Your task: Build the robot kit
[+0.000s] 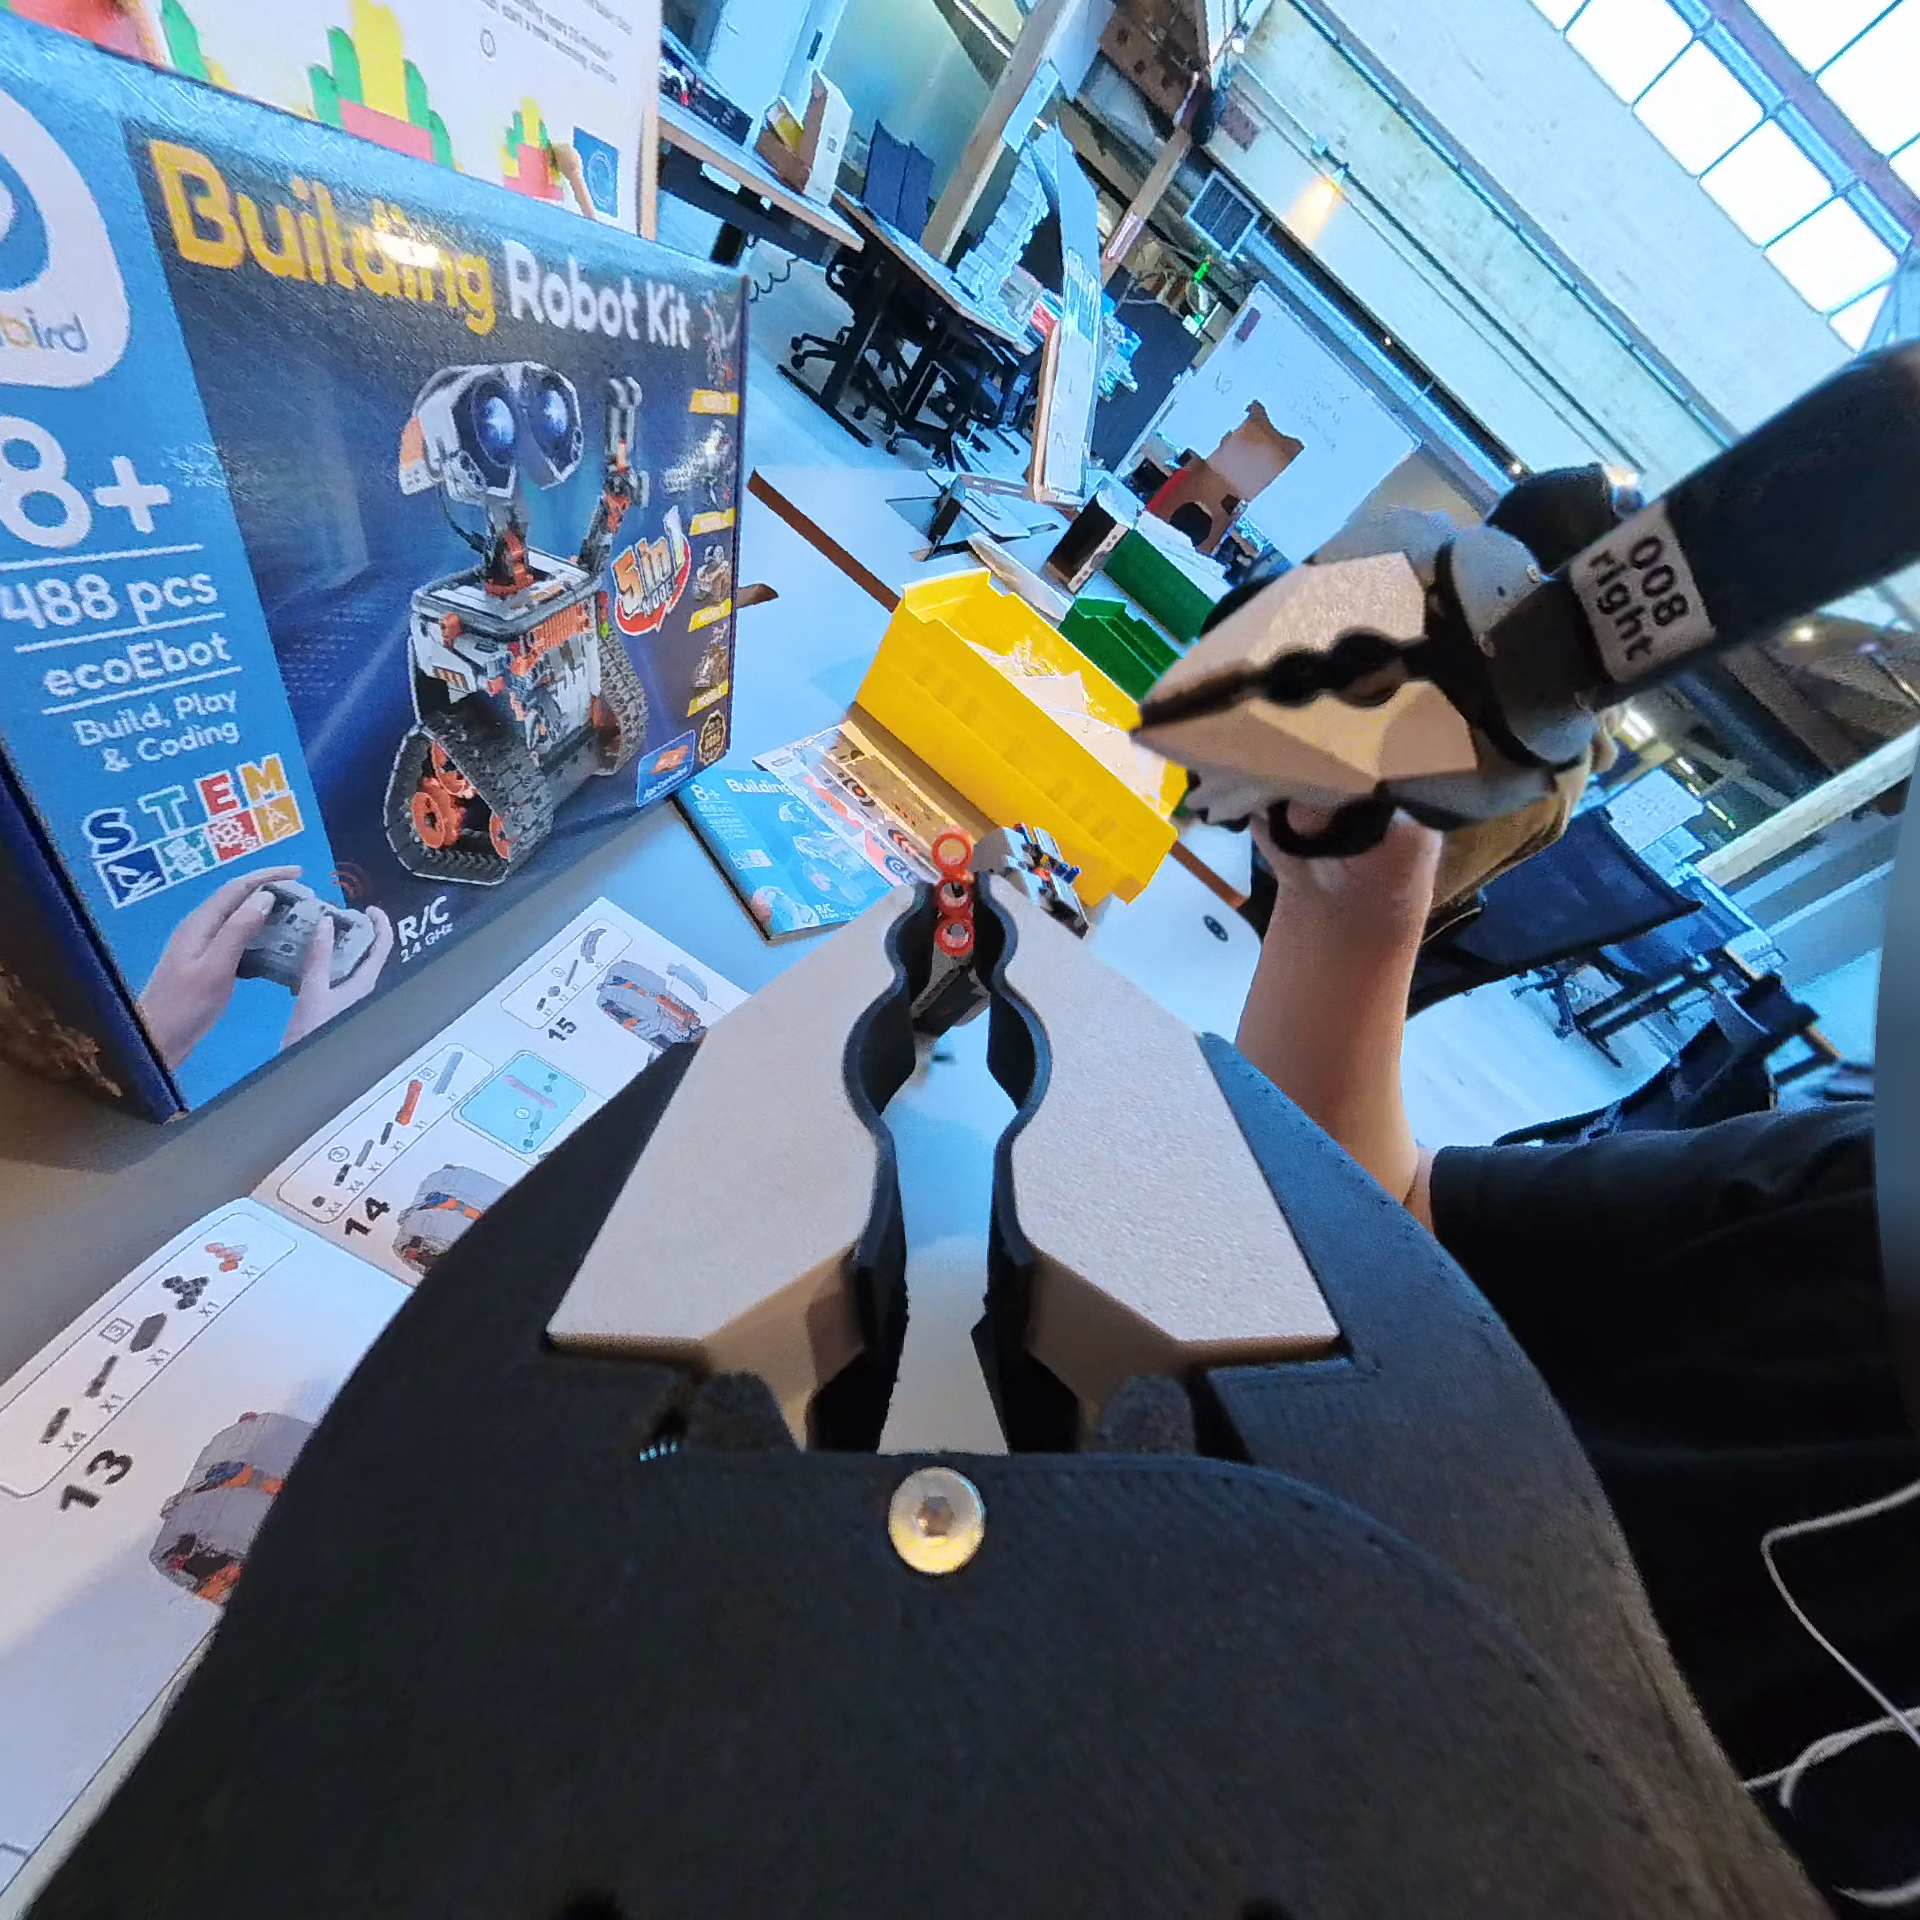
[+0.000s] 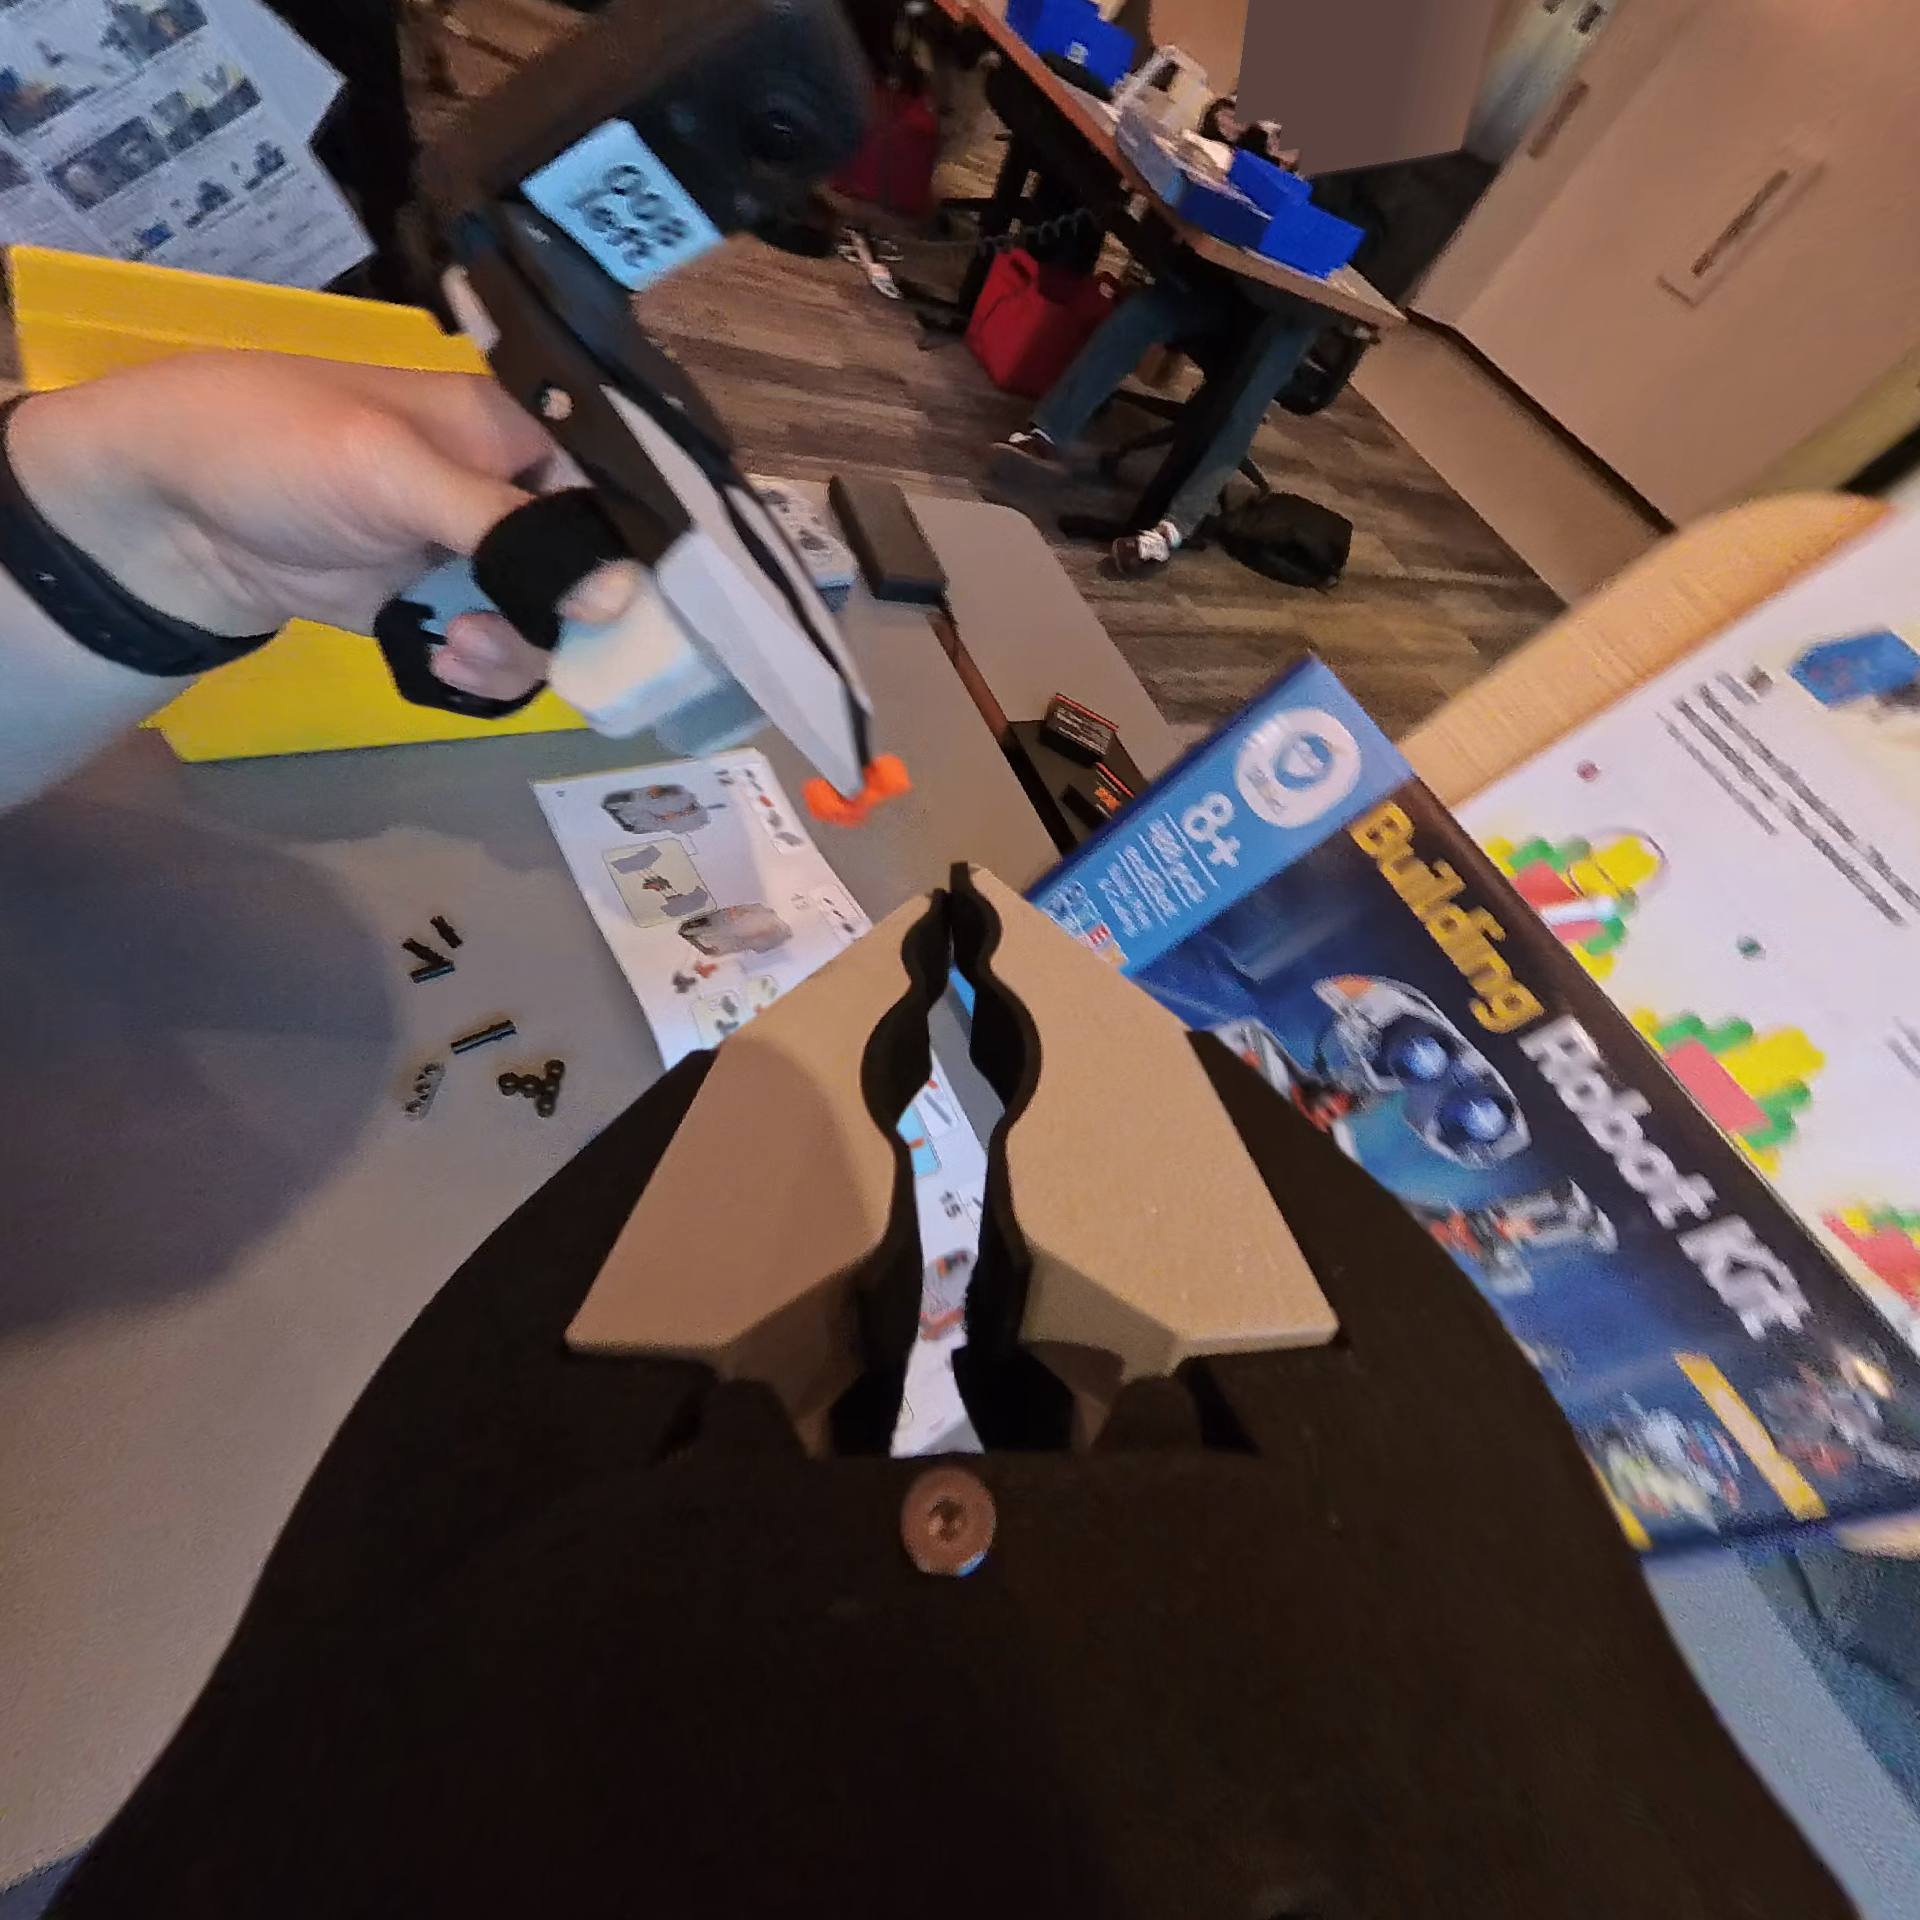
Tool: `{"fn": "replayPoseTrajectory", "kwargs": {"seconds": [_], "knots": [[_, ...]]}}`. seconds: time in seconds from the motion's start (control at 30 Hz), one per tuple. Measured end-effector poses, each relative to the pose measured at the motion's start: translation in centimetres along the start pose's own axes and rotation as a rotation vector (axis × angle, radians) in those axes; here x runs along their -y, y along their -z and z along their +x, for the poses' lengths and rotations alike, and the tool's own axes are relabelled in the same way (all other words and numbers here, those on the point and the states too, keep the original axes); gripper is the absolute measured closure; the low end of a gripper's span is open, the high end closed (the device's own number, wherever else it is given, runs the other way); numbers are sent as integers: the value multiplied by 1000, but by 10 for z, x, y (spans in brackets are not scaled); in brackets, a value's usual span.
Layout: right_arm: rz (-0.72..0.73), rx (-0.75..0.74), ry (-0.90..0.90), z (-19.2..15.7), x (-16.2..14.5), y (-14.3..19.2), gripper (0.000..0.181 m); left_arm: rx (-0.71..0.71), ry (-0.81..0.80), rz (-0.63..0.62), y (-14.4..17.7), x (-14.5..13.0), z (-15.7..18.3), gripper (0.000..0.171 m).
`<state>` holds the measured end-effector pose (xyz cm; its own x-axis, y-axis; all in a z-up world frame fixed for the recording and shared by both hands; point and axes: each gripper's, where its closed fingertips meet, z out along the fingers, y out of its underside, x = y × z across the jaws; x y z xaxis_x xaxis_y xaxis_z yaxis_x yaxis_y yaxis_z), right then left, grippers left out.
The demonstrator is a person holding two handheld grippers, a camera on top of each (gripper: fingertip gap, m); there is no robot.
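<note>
My left gripper [image 1: 953, 914] is shut on a small orange building piece with round holes [image 1: 952, 894], held above the table. In the right wrist view the same gripper [image 2: 860, 774] pinches that orange piece [image 2: 856, 790] over an open instruction sheet [image 2: 707, 894]. My right gripper [image 2: 953, 904] is shut with nothing between its tips, in the air near the blue kit box [image 2: 1455, 1091]. It also shows in the left wrist view [image 1: 1153, 717], closed, above a yellow bin [image 1: 997, 717]. Small black pins and connectors [image 2: 488, 1029] lie on the grey table [image 2: 260, 1351].
The blue kit box [image 1: 364, 540] stands at the left with a cardboard box behind it. Instruction pages [image 1: 312, 1226] lie under my left gripper. A booklet [image 1: 790, 852], green bins [image 1: 1132, 613], and a person seated at a far desk [image 2: 1174, 395] are beyond. My right fingertips sit around 6 centimeters from my left ones.
</note>
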<state>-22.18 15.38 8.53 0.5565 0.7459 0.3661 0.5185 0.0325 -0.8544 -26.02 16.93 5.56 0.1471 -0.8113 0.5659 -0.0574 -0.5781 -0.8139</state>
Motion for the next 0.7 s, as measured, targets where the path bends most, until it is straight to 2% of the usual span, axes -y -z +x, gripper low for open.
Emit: {"fn": "replayPoseTrajectory", "kwargs": {"seconds": [0.1,0.2,0.37,0.57,0.63,0.7], "knots": [[18,-92,-90,29,-7,32,181,16,-10,17,6,5,-1,168],[42,-137,-157,44,-12,57,181,9,-15,25,5,6,2,169],[-63,-235,-125,51,-24,75,181,-32,-30,17,1,6,16,168],[-68,-196,11,17,-4,103,181,-53,-82,40,11,14,36,168],[-167,-84,30,-11,-21,114,171,-61,-102,50,16,17,43,168],[-294,82,67,-52,-62,129,164,-81,-115,59,21,19,52,168]]}}
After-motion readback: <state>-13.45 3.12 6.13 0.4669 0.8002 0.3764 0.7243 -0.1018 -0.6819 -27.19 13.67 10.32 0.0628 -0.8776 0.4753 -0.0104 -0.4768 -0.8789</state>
